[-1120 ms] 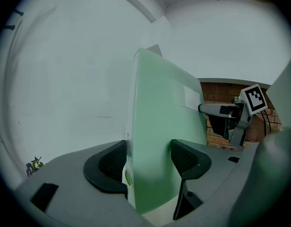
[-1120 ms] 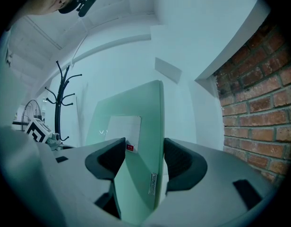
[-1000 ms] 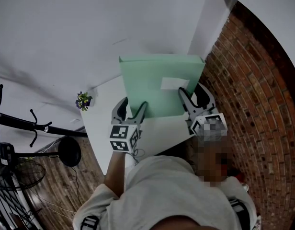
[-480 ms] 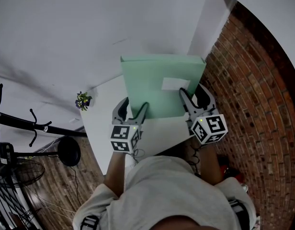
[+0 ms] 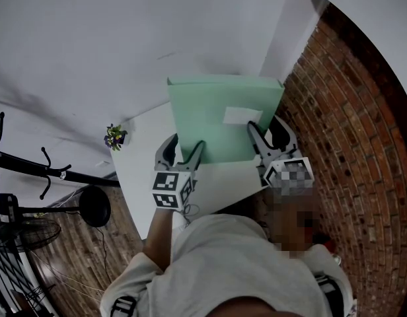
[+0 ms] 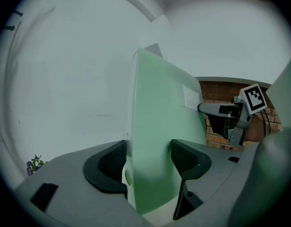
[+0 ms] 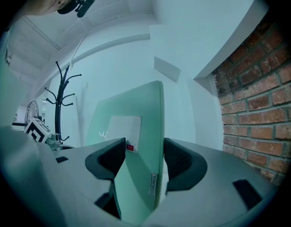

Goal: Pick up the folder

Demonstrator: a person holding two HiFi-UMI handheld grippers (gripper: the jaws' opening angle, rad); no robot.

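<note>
We hold the green folder [image 5: 215, 114] upright with both claws closed on it, the left gripper [image 5: 183, 152] and right gripper [image 5: 269, 137] pinching its lower corners.

I'm seeing a mint-green folder [image 5: 223, 121], plain all over, with a white label [image 5: 242, 115] that carries a tiny red mark [image 7: 130, 148] (only the right gripper view catches that). Left gripper [image 5: 182, 149] and right gripper [image 5: 266, 132]: grey bodies, black textured pads [image 6: 110, 162]. The left one's cube [image 5: 170, 190] is patterned in black-and-white squares. Desk [image 5: 141, 170] white, wall [image 5: 91, 45] white. Red-brown brickwork [image 5: 349, 131] with pale mortar lines. Black coat stand [image 5: 32, 167], purple-and-yellow flowers [image 5: 115, 138], brown wood-plank floor [image 5: 78, 256].
</note>
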